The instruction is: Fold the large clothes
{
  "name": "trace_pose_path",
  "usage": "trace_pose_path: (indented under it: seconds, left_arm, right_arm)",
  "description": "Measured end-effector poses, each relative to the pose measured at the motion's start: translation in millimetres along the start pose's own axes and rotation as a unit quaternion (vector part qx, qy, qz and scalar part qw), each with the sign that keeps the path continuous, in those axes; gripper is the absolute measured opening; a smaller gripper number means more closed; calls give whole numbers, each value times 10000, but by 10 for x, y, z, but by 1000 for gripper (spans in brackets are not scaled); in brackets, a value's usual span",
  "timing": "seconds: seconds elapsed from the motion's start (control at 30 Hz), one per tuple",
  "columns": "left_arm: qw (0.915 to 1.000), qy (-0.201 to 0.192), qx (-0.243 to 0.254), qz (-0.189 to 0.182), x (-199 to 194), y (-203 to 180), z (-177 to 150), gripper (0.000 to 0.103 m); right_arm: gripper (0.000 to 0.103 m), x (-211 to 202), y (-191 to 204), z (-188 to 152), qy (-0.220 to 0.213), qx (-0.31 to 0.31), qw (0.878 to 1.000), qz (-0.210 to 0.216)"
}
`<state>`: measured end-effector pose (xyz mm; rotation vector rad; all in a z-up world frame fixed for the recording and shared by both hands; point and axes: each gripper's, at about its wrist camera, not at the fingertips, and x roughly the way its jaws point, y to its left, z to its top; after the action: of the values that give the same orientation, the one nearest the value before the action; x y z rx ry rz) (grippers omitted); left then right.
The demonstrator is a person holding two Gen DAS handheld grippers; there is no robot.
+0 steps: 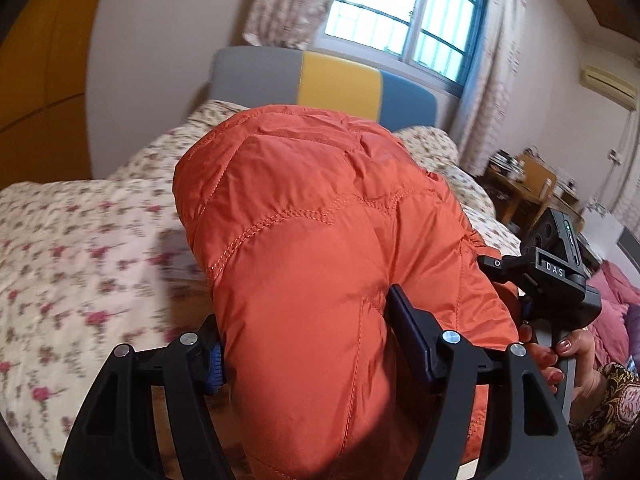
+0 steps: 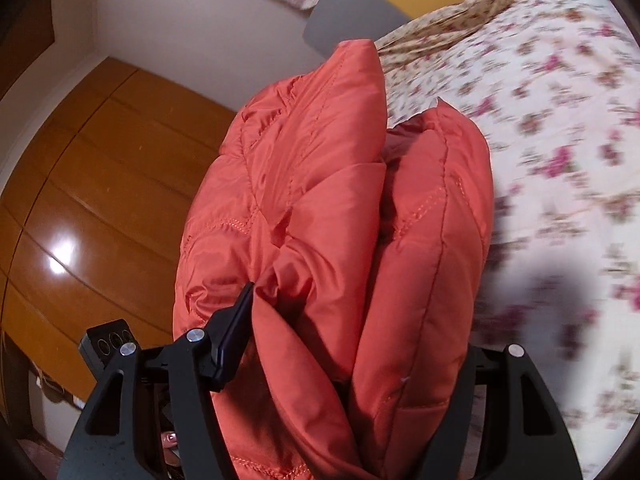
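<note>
Jacket: puffy orange quilted down jacket, folded thick, lifted above the floral-sheeted bed.
Left gripper: clamped on jacket.
Right gripper: likewise clamped.
Risk: slick padding may slide out, folds springing open.

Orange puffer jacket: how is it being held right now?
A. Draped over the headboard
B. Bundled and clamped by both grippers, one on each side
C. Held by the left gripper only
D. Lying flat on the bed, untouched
B: the orange puffer jacket sits folded thick between the fingers of the left gripper, and the right gripper also clamps its layers above the floral bedspread.
</note>
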<state>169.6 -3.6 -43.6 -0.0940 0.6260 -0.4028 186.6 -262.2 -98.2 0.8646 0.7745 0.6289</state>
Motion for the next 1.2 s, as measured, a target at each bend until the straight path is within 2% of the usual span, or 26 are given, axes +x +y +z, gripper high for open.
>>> trace_pose_path:
  seconds: [0.23,0.37,0.5,0.6,0.7,0.77,0.8,0.97,1.2]
  left_arm:
    - [9982,-86,-478,362,-211,594,-142,68]
    - [9959,-33,-797,421,-219,819,-269,69]
    - [9944,-41,-974,413,-214,883,-362,69]
    - [9937,-39,-1037,419,-200,920,-438,70]
    - [9923,7,-1146,465,-172,954,-492,76]
    - [9909,-30,-1208,596,-177,973,-546,86]
    - [9901,-53,-1200,726,-187,971,-568,88]
    - [9896,-85,-1057,970,-264,898,-598,91]
    - [9868,52,-1321,937,-309,910,-622,91]
  right_arm:
    - [65,652,265,110,299,-346,9987,-202]
    - [67,864,328,65,372,-560,9968,-426]
    - [68,1063,440,17,404,-751,9939,-703]
    - [70,1130,494,-52,433,-900,9909,-901]
    - [73,1187,559,-104,433,-1126,9857,-1173]
    - [74,1221,595,-118,388,-1282,9825,-1296]
    - [74,1221,617,-139,372,-1384,9802,-1364]
    - [76,1213,677,-174,277,-1557,9745,-1592]
    - [76,992,796,-405,227,-1706,9665,-1905]
